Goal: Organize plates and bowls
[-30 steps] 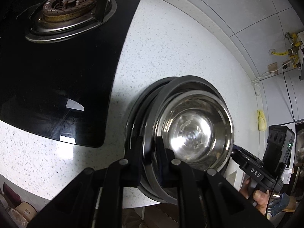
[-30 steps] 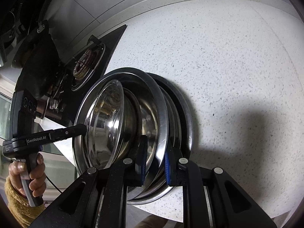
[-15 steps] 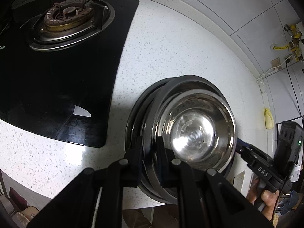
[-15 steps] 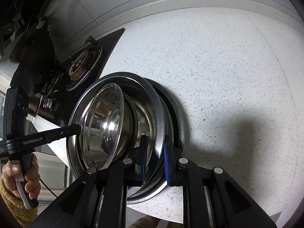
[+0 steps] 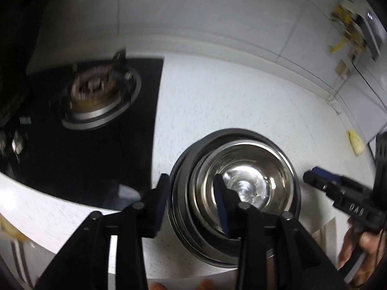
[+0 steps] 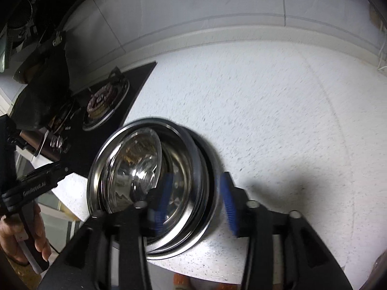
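A nested stack of steel plates with a shiny steel bowl on top sits on the white speckled counter near its front edge. The stack also shows in the right wrist view, with the bowl on it. My left gripper is open, its jaws straddling the stack's left rim without gripping. My right gripper is open, its blue pads either side of the stack's right rim. Each gripper shows in the other's view, the right one and the left one.
A black glass hob with a gas burner lies left of the stack. A tiled wall runs behind the counter. A yellow cloth and wall sockets with cables are at far right. The counter's front edge is just below the stack.
Both grippers have opened and let go of the stack's rims. Both have drawn back and tilted up, so more wall shows. The stack now rests on the counter.
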